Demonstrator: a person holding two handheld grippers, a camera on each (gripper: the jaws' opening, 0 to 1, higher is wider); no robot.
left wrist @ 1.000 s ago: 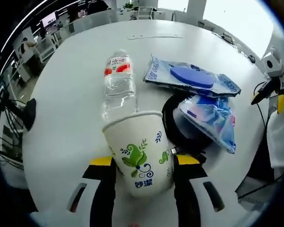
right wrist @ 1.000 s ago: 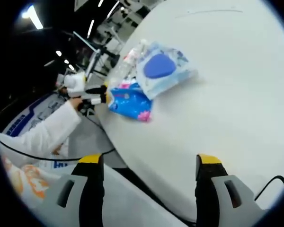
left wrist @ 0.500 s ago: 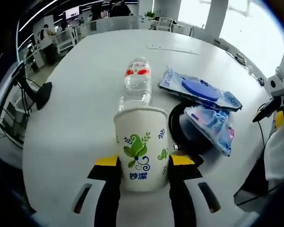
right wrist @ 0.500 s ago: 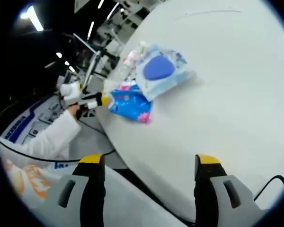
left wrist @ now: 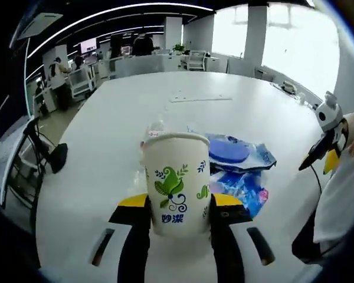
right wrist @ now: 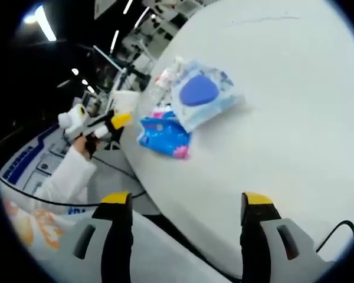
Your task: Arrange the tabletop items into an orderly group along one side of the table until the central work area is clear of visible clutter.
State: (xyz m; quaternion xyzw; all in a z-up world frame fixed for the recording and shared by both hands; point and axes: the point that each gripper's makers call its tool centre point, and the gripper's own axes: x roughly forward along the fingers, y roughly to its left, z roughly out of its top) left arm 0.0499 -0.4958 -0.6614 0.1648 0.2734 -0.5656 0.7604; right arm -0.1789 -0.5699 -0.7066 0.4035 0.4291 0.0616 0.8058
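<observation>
My left gripper (left wrist: pixel 177 205) is shut on a white paper cup (left wrist: pixel 177 180) with a green leaf print, held upright above the white table (left wrist: pixel 100 147). Behind the cup a clear water bottle (left wrist: pixel 156 126) lies on its side. To the right lie a wipes pack with a blue lid (left wrist: pixel 236 152) and a blue plastic bag (left wrist: pixel 243 186). In the right gripper view the cup (right wrist: pixel 125 101) sits in the left gripper (right wrist: pixel 103 122) by the table's edge, near the bottle (right wrist: pixel 165 79), the wipes pack (right wrist: pixel 200 94) and the blue bag (right wrist: pixel 164 137). My right gripper (right wrist: pixel 183 206) is open over the table (right wrist: pixel 295 118), holding nothing.
The right gripper (left wrist: pixel 325 141) and a white sleeve (left wrist: pixel 342 200) show at the right of the left gripper view. A thin cable (left wrist: pixel 200 98) lies far across the table. Office desks and chairs (left wrist: pixel 76 76) stand beyond the far edge. The table's edge runs close below the right jaws.
The left gripper has tilted up and risen with the cup; the bottle and packs now sit mostly behind it. The right gripper has barely moved.
</observation>
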